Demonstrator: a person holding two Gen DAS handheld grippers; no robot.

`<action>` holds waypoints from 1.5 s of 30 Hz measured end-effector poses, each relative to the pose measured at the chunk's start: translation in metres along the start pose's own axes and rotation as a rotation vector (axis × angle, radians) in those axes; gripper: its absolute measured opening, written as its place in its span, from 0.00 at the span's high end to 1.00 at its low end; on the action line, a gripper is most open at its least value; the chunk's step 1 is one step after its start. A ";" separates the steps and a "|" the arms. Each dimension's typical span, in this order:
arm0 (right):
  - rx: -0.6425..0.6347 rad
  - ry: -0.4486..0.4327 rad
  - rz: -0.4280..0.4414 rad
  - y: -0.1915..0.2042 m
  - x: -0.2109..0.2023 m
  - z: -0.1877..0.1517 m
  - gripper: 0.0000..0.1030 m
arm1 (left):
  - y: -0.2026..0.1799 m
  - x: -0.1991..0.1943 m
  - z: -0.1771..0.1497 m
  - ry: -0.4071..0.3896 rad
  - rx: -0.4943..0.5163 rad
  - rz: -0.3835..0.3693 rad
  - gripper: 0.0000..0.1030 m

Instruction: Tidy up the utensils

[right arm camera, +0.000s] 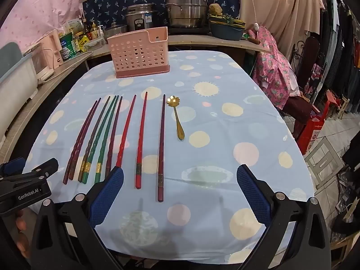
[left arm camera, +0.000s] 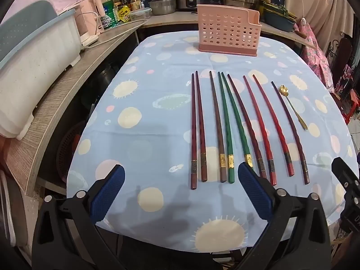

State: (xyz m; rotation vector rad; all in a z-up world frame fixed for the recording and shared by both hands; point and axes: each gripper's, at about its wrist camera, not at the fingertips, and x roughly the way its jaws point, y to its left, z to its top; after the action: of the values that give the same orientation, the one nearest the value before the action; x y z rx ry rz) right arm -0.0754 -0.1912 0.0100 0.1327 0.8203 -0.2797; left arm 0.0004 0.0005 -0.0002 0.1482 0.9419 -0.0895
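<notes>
Several chopsticks (left arm camera: 227, 126) in brown, green, maroon and red lie side by side on the blue patterned tablecloth (left arm camera: 146, 94); they also show in the right wrist view (right arm camera: 117, 135). A small gold spoon (left arm camera: 292, 106) with a flower-shaped bowl lies at the right end of the row, also in the right wrist view (right arm camera: 176, 117). A pink perforated utensil holder (left arm camera: 227, 31) stands upright at the far side, also in the right wrist view (right arm camera: 140, 52). My left gripper (left arm camera: 180, 186) is open and empty above the near ends of the chopsticks. My right gripper (right arm camera: 180, 186) is open and empty, near the rightmost chopsticks.
A wooden counter (left arm camera: 67, 85) runs along the left with a white dish rack (left arm camera: 33, 67), bottles and cans. Pots and a rice cooker (right arm camera: 144, 18) stand behind the table. A chair with pink cloth (right arm camera: 274, 72) and hanging clothes are on the right.
</notes>
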 end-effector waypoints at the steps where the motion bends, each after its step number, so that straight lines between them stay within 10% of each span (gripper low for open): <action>1: -0.002 0.001 -0.002 0.000 0.000 0.000 0.06 | 0.000 0.000 0.000 -0.001 0.001 0.000 0.07; 45: -0.029 -0.004 0.034 0.014 -0.008 -0.005 0.06 | 0.005 -0.011 -0.015 0.000 -0.023 -0.032 0.07</action>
State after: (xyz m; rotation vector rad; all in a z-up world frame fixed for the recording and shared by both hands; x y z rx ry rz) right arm -0.0800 -0.1747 0.0124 0.1185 0.8175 -0.2358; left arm -0.0175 0.0084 0.0006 0.1121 0.9452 -0.1084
